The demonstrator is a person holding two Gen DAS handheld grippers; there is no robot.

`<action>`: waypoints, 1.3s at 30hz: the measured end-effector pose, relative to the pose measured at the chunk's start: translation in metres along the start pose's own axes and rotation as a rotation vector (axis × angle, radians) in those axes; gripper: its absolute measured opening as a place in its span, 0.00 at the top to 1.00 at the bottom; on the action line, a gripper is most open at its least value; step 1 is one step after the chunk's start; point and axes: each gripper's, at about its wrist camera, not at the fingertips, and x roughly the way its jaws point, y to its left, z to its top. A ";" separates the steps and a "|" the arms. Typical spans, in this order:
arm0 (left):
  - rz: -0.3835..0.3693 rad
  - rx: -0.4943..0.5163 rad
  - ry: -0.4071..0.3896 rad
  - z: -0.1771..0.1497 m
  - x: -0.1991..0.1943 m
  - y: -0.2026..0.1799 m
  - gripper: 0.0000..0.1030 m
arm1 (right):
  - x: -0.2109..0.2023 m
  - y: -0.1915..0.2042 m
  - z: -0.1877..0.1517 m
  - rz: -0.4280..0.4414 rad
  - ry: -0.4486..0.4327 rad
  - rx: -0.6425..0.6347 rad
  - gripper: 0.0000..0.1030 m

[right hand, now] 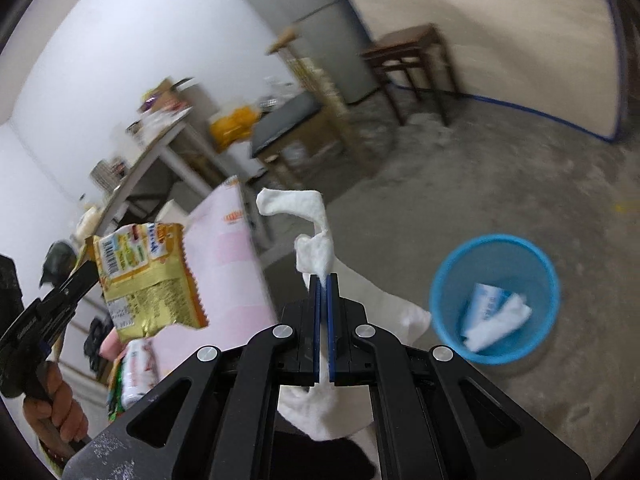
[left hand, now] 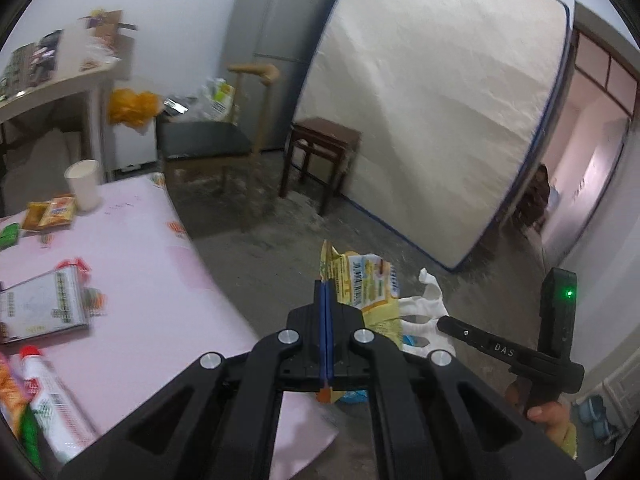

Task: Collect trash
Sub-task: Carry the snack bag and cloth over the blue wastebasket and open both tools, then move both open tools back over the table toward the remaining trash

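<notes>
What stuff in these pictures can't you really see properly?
- Blue bin: right wrist view; blur hides the print on the carton inside.
- Yellow wrapper: left wrist view; the left gripper covers its lower part.
- White tissue: right wrist view; its middle is pinched out of sight in the right gripper.
- Shelf clutter: left wrist view; too blurred to name.

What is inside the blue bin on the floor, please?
Inside the blue bin, two things show: a white crumpled tissue and, beneath it, a white-and-blue package. The tissue partly covers the package, and both hide some of the bottom.
</notes>
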 end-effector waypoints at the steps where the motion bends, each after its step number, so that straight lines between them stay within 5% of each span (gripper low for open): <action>1: -0.004 0.012 0.015 -0.001 0.013 -0.010 1.00 | 0.000 -0.009 -0.001 -0.010 0.001 0.017 0.99; 10: -0.042 0.064 0.211 -0.027 0.147 -0.081 1.00 | 0.040 -0.119 -0.010 -0.128 0.078 0.244 0.98; 17: -0.007 0.074 0.349 -0.054 0.254 -0.098 1.00 | 0.084 -0.186 -0.014 -0.144 0.128 0.388 0.98; 20: -0.048 0.046 0.385 -0.062 0.289 -0.100 0.98 | 0.111 -0.202 -0.010 -0.145 0.128 0.433 0.88; 21: -0.067 0.030 0.406 -0.066 0.301 -0.098 0.93 | 0.118 -0.209 -0.010 -0.150 0.132 0.450 0.70; 23: -0.051 -0.008 0.438 -0.078 0.321 -0.093 0.61 | 0.135 -0.225 -0.016 -0.192 0.149 0.488 0.53; 29: -0.018 -0.055 0.444 -0.093 0.311 -0.072 0.51 | 0.136 -0.241 -0.047 -0.222 0.164 0.544 0.53; 39: -0.016 -0.104 0.295 -0.059 0.210 -0.049 0.44 | 0.068 -0.213 -0.054 -0.169 0.076 0.478 0.47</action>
